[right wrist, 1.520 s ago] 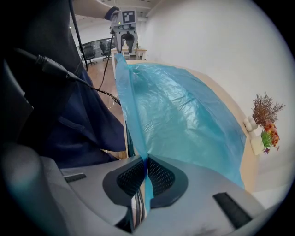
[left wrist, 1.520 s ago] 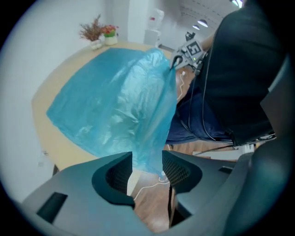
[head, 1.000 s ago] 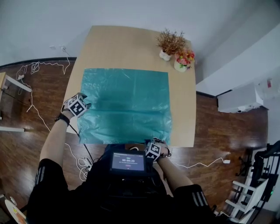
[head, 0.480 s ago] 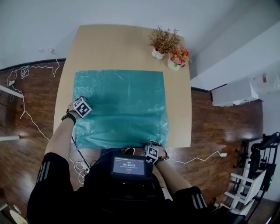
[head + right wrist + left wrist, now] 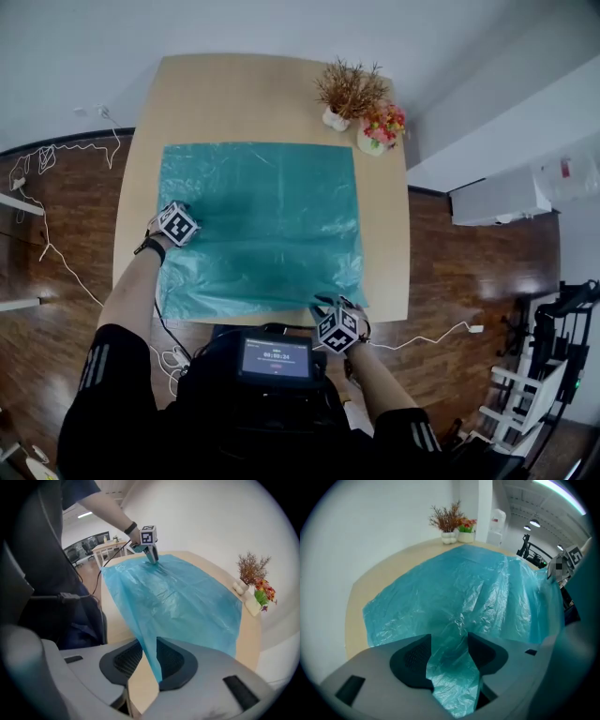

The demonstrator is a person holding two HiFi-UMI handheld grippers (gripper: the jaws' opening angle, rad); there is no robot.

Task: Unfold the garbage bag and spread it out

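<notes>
A teal garbage bag (image 5: pixel 258 225) lies unfolded and nearly flat on the wooden table (image 5: pixel 253 94). My left gripper (image 5: pixel 174 223) points down at the bag's left side. In the left gripper view its jaws (image 5: pixel 449 638) have just been opening and stand wide apart, with a loose bunch of teal film (image 5: pixel 454 667) between the pads. My right gripper (image 5: pixel 337 326) is at the bag's near right corner. Its jaws (image 5: pixel 149 644) have just been opening; the film edge (image 5: pixel 152 660) hangs between them against the right pad, with a gap on the left. The bag (image 5: pixel 178 597) stretches away toward the left gripper (image 5: pixel 151 555).
A pot of dried twigs (image 5: pixel 345 94) and a pot of flowers (image 5: pixel 377 129) stand at the table's far right corner, just beyond the bag. A screen device (image 5: pixel 275 356) hangs at the person's chest. Cables (image 5: pixel 56 159) lie on the wooden floor at left, and a white cabinet (image 5: pixel 497 197) stands at right.
The left gripper has sunk onto the bag's left side and moved slightly inward. The right gripper has risen and rolled at the near right corner.
</notes>
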